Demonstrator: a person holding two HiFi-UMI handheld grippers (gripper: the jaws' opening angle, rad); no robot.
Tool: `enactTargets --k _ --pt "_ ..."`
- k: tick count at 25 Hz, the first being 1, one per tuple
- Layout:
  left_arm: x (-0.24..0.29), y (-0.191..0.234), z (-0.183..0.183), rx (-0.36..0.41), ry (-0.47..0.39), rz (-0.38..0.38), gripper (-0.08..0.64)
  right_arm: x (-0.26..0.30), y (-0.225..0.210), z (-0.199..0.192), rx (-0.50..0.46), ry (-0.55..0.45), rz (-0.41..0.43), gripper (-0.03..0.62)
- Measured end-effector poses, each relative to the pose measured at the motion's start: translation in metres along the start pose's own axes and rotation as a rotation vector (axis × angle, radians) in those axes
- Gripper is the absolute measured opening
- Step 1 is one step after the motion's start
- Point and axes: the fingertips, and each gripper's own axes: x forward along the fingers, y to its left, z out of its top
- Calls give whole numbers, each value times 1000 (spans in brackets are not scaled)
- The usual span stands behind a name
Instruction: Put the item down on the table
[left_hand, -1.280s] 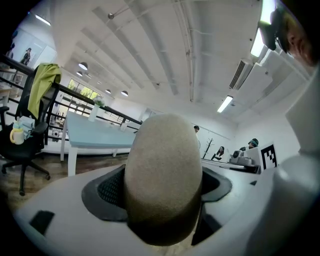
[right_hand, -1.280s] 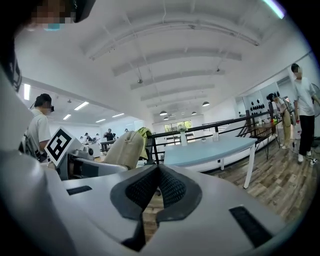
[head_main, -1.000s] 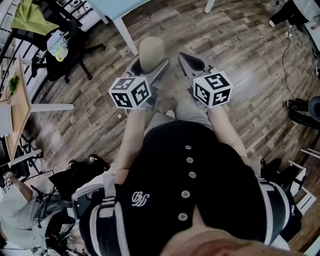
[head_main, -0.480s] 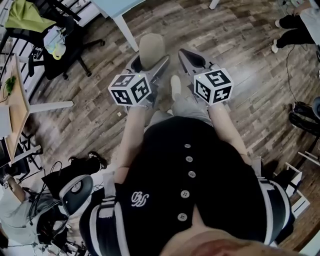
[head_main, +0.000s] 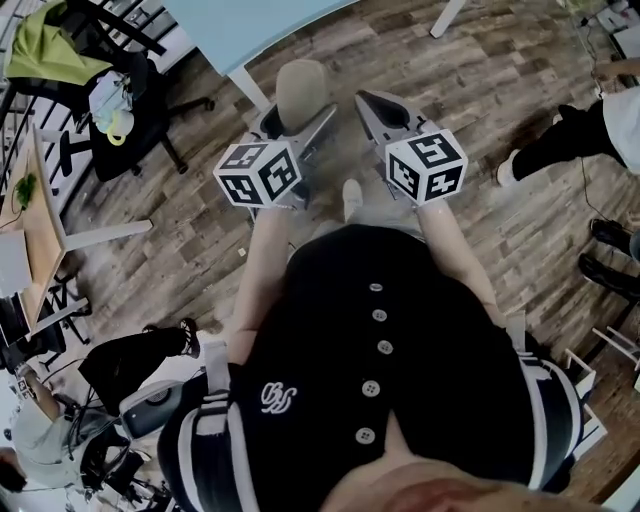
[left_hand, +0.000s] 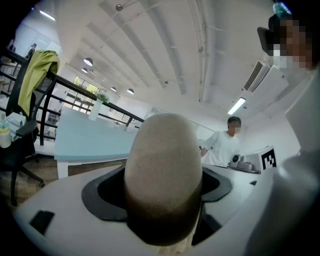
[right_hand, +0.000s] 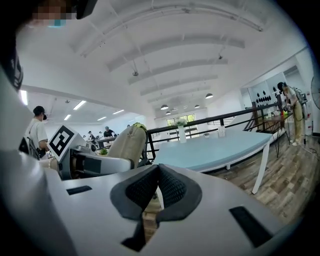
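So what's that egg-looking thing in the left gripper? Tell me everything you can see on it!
The item is a tan, egg-shaped lump with a dull, finely grainy skin, perhaps foam or felt. It shows no markings. It stands upright between the jaws of the left gripper, which press on its lower sides, while its rounded top pokes out past them. It hangs in the air above the wood floor, close to the pale blue table but not on it.

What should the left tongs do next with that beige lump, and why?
Probably carry it forward until it hangs over the light blue table. The left tongs are clamped on the beige lump, but in the head view it appears over the wooden floor, just short of the table's edge.
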Motion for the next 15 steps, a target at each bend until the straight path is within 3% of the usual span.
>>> enactTargets --k 8,15 --pt "78 18 33 5 -26 18 413 47 -77 33 -13 -18 23 11" --pt "110 41 47 -3 9 25 413 74 -113 39 14 4 2 11"
